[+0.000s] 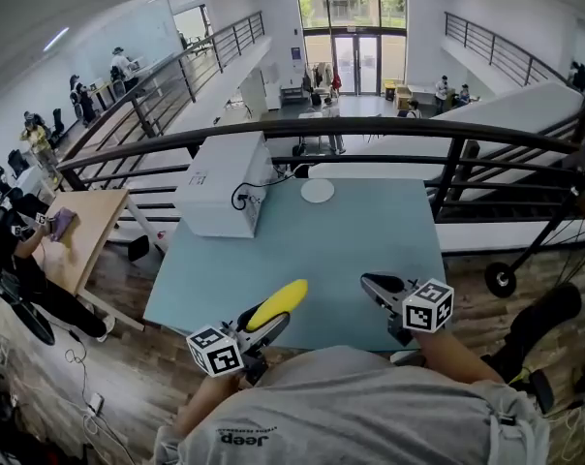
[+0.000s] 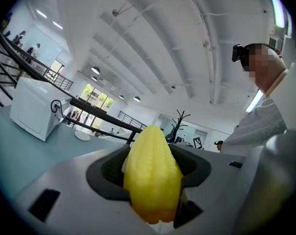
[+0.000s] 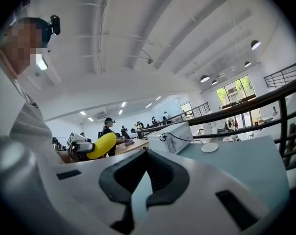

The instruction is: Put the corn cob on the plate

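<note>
The yellow corn cob (image 1: 278,303) sticks out forward from my left gripper (image 1: 270,324), which is shut on its lower half above the near edge of the table. In the left gripper view the cob (image 2: 153,175) fills the space between the dark pads. The small white plate (image 1: 318,191) lies empty at the far middle of the table; it also shows as the plate (image 2: 82,135) and the plate (image 3: 209,147). My right gripper (image 1: 370,282) hovers over the near right of the table, shut with nothing in it (image 3: 144,180). From there the cob (image 3: 101,145) shows off to the left.
A white box-shaped appliance (image 1: 220,182) with a black cable stands at the far left of the blue-green table (image 1: 370,231). A dark railing (image 1: 447,139) runs just behind the table's far edge, over a drop to a lower floor with desks and people.
</note>
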A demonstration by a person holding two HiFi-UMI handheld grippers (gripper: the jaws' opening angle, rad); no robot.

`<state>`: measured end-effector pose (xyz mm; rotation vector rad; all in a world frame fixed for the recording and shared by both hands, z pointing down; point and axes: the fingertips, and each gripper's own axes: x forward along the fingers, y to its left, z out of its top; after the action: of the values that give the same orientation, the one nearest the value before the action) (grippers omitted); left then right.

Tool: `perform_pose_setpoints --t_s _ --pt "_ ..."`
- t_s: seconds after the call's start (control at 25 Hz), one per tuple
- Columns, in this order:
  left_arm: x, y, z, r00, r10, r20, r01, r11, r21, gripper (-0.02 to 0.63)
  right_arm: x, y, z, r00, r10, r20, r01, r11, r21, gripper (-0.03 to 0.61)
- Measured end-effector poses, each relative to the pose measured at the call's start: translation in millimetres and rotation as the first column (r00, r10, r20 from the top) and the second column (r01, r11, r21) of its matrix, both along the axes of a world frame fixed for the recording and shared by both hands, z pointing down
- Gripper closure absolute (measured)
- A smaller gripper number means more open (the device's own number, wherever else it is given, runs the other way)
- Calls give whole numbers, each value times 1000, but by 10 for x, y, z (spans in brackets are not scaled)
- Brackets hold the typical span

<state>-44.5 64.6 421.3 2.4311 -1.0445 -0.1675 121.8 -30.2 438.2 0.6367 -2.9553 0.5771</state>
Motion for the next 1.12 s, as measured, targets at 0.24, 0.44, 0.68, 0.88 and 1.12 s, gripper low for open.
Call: perform_pose_setpoints --t_s 0.24,0.44,0.68,0.88,1.12 --pt "-102 -241 109 999 40 -21 -41 999 -26 362 -55 -179 113 999 41 -9 -42 999 -24 561" --pt "-437 -609 222 995 94 -40 -95 995 -20 362 -371 -434 173 995 92 -38 -93 995 -27 561" --pt "-908 -1066 115 983 175 -61 -176 984 -2 362 -849 -724 -52 986 153 -63 -153 988 5 561" --pt "-1267 -1322 111 968 238 -86 -238 971 5 362 -1233 -877 -20 975 190 -116 -193 981 -18 561" --pt "-1577 -1529 304 957 274 -98 -277 961 -20 362 -1603 -1037 8 967 199 -160 -205 978 -23 561"
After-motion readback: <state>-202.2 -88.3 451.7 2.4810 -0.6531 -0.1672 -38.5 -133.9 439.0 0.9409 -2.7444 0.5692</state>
